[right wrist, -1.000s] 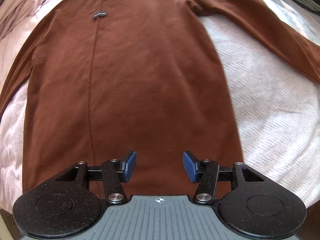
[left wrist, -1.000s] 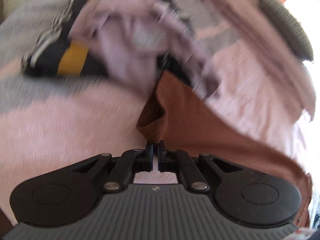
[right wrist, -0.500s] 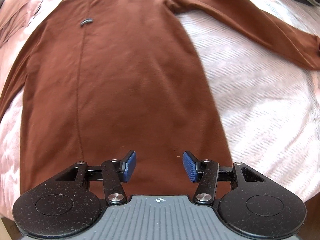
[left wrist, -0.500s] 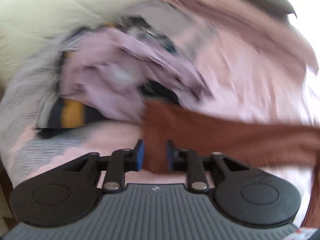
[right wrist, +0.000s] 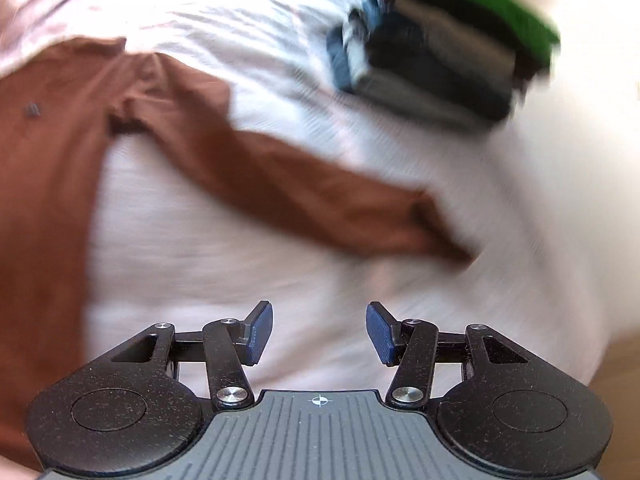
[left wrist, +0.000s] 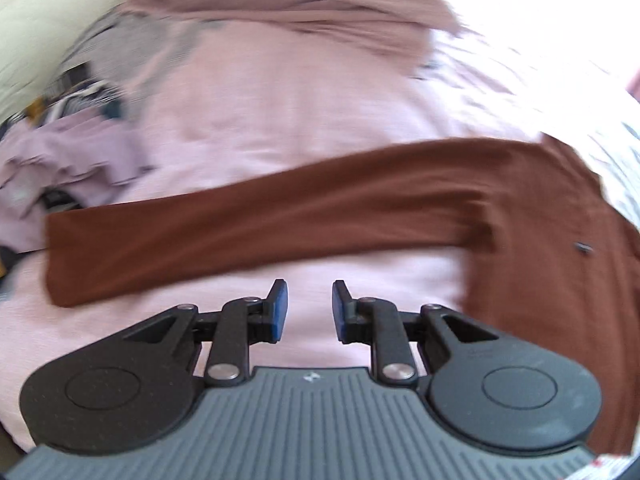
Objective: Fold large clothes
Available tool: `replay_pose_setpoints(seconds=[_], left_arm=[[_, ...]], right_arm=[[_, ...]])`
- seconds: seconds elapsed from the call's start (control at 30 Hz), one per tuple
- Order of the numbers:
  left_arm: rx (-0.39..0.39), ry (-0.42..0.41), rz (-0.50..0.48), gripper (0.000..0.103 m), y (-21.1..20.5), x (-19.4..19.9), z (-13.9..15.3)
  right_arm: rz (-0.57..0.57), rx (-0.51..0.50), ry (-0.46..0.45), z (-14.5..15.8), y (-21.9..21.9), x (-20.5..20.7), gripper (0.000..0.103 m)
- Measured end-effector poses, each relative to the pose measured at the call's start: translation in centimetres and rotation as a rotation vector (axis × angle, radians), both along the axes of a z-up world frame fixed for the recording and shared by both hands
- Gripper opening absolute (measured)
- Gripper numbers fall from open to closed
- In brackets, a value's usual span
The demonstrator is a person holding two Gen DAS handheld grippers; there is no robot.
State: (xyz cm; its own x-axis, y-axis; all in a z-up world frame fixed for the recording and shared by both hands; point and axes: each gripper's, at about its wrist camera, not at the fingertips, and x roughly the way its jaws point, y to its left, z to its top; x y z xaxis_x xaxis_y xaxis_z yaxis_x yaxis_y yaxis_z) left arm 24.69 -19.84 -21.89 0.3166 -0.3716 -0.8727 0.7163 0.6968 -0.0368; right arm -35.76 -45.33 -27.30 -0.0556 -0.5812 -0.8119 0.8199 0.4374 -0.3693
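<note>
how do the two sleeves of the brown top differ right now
The sleeve in the left wrist view lies straight and flat, with a square cuff end. The sleeve in the right wrist view runs diagonally, rumpled at the shoulder and cuff. Both lie spread on the pale bedcover, and neither is held by a tool.

Both wrist views are bright with daylight; in the left view the upper right corner burns out to white, and the pale bedding [left wrist: 248,92] loses its weave there; motion blur smears the brown sleeve [left wrist: 280,216] and the heap of clothes [left wrist: 68,152] at the left edge. The right view is harsher (its top and right side are glare); the folded stack [right wrist: 436,60] streaks into bands of colour. Only the nearby grippers stay sharp, the left gripper [left wrist: 306,306] and the right gripper [right wrist: 319,332]; fisheye bending curves everything toward the rims; shadows are soft and faint.
</note>
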Motion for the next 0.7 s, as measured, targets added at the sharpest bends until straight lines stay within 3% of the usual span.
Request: replay_pose_setpoints(seconds=[0.07,0.17,0.23,0.4,0.43,0.47,0.5,0.53,0.63,0.7], left_arm=[[-0.005,0.0,-0.027,0.02,-2.2,-3.3,0.4],[0.005,0.005,-0.052,0.021,-5.2,-8.1,0.3],[0.007,0.01,-0.054,0.021,-6.9,-11.4,0.3],[0.013,0.029,-0.065,0.022,-10.0,-18.8,0.6],[0.02,0.029,-0.075,0.022,-10.4,-19.8,0.6],[0.031,0.026,-0.084,0.022,-11.0,-20.7,0.5],[0.041,0.021,-0.093,0.022,-11.4,-21.5,0.6],[0.045,0.015,-0.101,0.022,-11.8,-22.2,0.8],[0.042,-0.003,-0.115,0.022,-13.0,-23.5,1.6],[0.044,-0.01,-0.117,0.022,-13.7,-24.0,2.1]], right_arm=[[0.126,-0.072,0.103,-0.4,-1.7,-2.0,0.049],[0.386,-0.119,0.284,-2.4,-3.7,-4.3,0.049],[0.497,-0.141,0.381,-3.7,-5.4,-5.9,0.049],[0.585,-0.065,0.403,-6.9,-10.6,-9.0,0.049],[0.588,-0.047,0.386,-7.1,-11.4,-9.4,0.033],[0.575,-0.011,0.333,-6.8,-12.5,-10.0,0.001],[0.509,0.045,0.25,-5.9,-13.9,-10.4,0.0],[0.409,0.11,0.098,-4.2,-15.5,-11.5,0.0],[-0.082,0.257,-0.547,1.6,-20.1,-19.2,0.0],[-0.404,0.28,-0.93,3.6,-20.7,-26.1,0.0]])
